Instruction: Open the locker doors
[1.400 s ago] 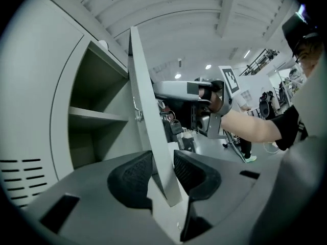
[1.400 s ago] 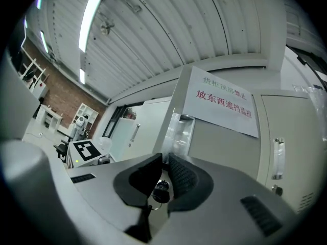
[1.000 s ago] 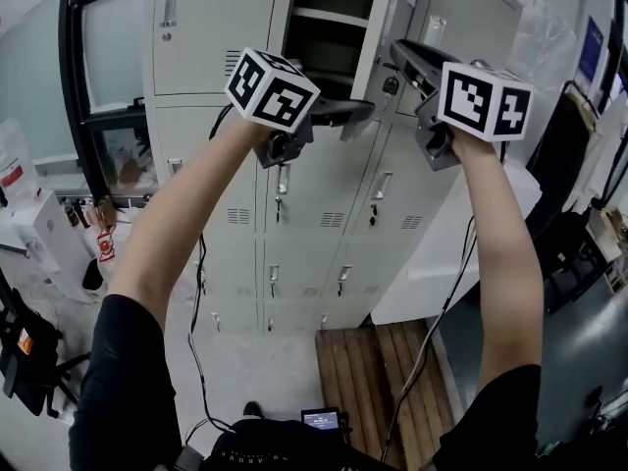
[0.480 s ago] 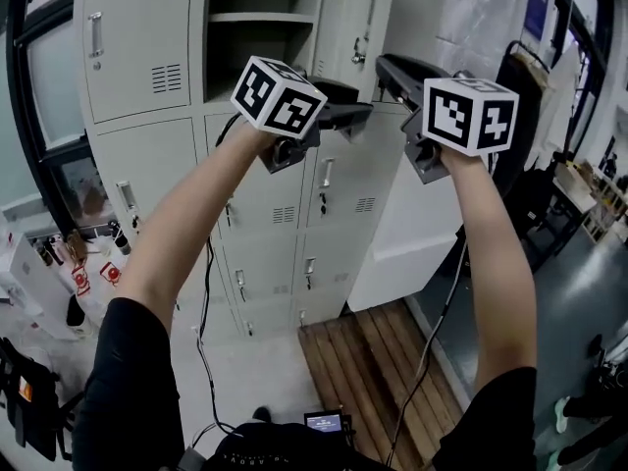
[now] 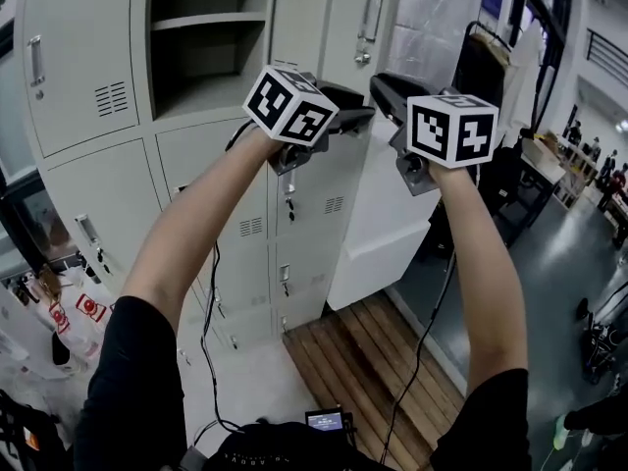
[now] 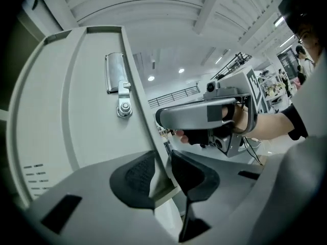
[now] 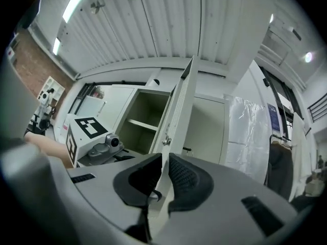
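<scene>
Step in hand: swinging out the pale grey sheet-metal locker door point(image 6: 76, 111) of the top row. It stands open, edge-on between the two tools, beside its dark open compartment point(image 5: 206, 67). The left hand-held gripper point(image 6: 161, 173) has the door's free edge between its jaws, which are closing; the pads look to be meeting both faces just below the chrome handle and lock. The right hand-held gripper point(image 7: 162, 180) is clamped narrow on the same edge from the other side. Judgement: keep both pairs of pads square on the edge, follow the hinge arc rather than pulling straight, and do not twist the thin panel. One grip could let go once the door swings freely. Count: two hand-held grippers; one open door; one open compartment with one shelf point(image 5: 196, 20); one closed grey door point(image 5: 74, 67) left of it in the top row. The lower rows are all closed and partly hidden by arms, so no firm count. One slatted wooden floor platform point(image 5: 363, 361).
</scene>
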The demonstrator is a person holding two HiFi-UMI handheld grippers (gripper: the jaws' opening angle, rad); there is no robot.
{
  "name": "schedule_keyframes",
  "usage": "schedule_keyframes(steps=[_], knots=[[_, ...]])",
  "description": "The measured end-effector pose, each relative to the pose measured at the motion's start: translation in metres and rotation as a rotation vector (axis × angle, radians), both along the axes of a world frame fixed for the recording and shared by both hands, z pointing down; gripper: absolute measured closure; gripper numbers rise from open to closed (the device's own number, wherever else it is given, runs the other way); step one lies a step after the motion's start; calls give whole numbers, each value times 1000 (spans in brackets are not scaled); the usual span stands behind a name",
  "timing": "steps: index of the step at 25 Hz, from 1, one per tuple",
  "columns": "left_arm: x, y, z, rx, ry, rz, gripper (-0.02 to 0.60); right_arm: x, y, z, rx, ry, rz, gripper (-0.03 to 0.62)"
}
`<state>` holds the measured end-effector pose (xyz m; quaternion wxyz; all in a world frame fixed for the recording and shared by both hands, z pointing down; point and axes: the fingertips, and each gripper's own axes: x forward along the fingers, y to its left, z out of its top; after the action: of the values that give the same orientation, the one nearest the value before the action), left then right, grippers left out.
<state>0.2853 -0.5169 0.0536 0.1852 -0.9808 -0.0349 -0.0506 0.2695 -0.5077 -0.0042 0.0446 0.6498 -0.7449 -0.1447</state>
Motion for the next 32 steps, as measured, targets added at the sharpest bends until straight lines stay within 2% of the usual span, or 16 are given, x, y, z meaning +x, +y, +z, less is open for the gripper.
schedule_keyframes(steps=[6,12,16,23,32], knots=[[24,-13,3,-4,22,34,469,29,-20,8,10,-37,81,534],[31,-19,3,-10,37,75,469,37,-27,7,14,-56,69,534],[28,-18,3,3,32,73,469,36,-25,6,15,-54,69,534],[11,-16,3,23,28,0,469,30,-17,7,13,-49,52,534],[-29,-7,7,27,34,-144,487,13,7,4,22,-66,-37,534]])
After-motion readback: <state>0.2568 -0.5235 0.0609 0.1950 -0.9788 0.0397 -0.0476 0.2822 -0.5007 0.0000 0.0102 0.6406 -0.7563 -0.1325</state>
